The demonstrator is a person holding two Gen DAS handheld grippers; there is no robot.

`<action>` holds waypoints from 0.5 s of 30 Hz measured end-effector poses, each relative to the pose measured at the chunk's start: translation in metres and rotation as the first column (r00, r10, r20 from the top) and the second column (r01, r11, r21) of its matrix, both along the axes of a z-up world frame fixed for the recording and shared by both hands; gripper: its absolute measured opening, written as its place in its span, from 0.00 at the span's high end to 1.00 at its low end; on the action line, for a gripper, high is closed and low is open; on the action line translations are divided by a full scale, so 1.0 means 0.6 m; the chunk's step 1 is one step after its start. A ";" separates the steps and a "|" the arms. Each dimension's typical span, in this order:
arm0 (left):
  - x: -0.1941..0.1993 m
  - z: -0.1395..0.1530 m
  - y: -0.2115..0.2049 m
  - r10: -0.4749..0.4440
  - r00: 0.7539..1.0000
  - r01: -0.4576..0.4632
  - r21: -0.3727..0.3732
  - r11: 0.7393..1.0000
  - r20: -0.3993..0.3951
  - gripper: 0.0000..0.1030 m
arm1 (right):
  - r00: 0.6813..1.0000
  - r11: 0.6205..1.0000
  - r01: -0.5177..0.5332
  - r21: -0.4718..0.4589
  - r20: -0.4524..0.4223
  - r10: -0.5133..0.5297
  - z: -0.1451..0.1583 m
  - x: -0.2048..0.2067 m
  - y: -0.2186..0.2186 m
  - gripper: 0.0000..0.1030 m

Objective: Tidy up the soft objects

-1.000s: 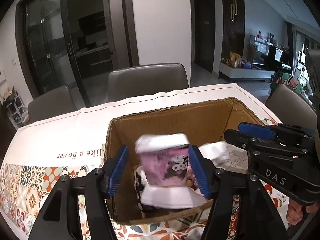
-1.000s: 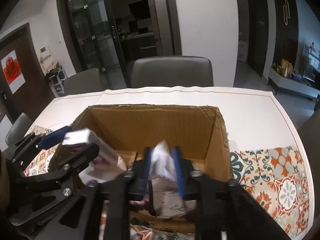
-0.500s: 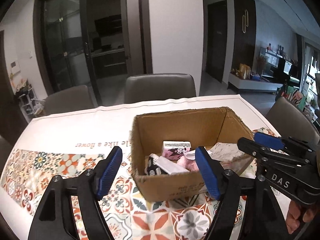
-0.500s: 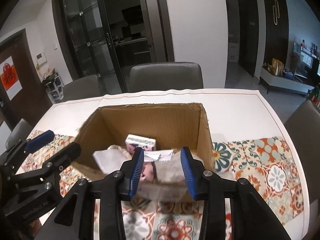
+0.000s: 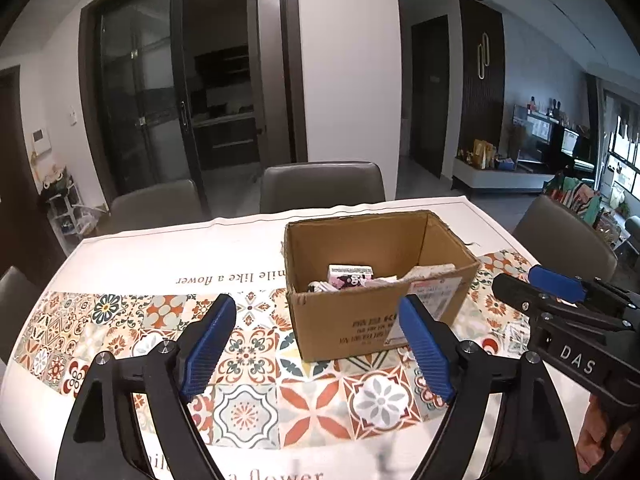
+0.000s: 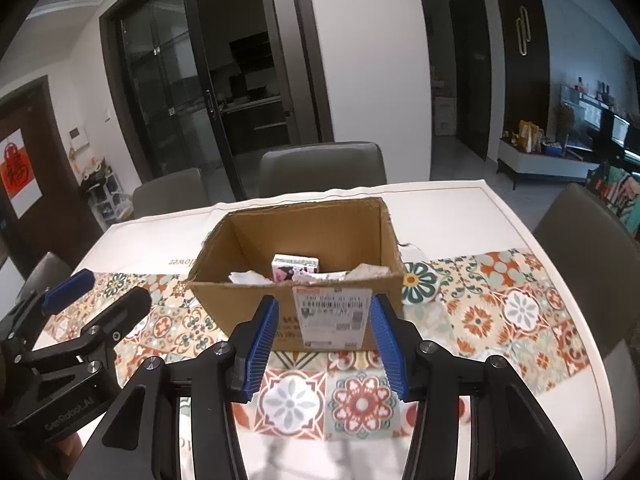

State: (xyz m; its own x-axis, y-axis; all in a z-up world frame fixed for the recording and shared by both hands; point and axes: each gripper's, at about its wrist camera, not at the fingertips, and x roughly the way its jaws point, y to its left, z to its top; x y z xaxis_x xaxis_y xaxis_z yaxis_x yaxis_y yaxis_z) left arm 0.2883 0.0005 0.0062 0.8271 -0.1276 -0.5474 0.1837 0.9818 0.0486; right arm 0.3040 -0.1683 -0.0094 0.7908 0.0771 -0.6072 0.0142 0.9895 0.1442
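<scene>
An open cardboard box (image 5: 360,320) (image 6: 256,296) stands on the patterned tablecloth. Inside it lie a pink and white soft pack (image 5: 349,276) (image 6: 294,267) and white cloth items (image 5: 430,270) (image 6: 250,277), partly hidden by the front wall. My left gripper (image 5: 316,348) is open and empty, held in front of the box and to its left. My right gripper (image 6: 324,350) is open and empty, held in front of the box's labelled side. Each gripper also shows in the other's view, the right gripper (image 5: 560,300) and the left gripper (image 6: 80,304).
The table (image 5: 200,256) carries a white cloth with a band of coloured tiles (image 6: 500,312). Grey chairs stand at the far side (image 5: 322,190) and at the right (image 6: 592,240). Glass doors and a white pillar lie behind.
Both grippers let go of the soft items in the box, opened, and drew back and up. The box now sits well in front of them.
</scene>
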 end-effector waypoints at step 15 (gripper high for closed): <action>-0.093 0.017 0.015 0.014 1.000 -0.014 -0.022 1.000 0.023 0.14 | 0.998 0.999 0.033 -0.035 0.061 -0.031 0.031 -0.115 0.023 0.49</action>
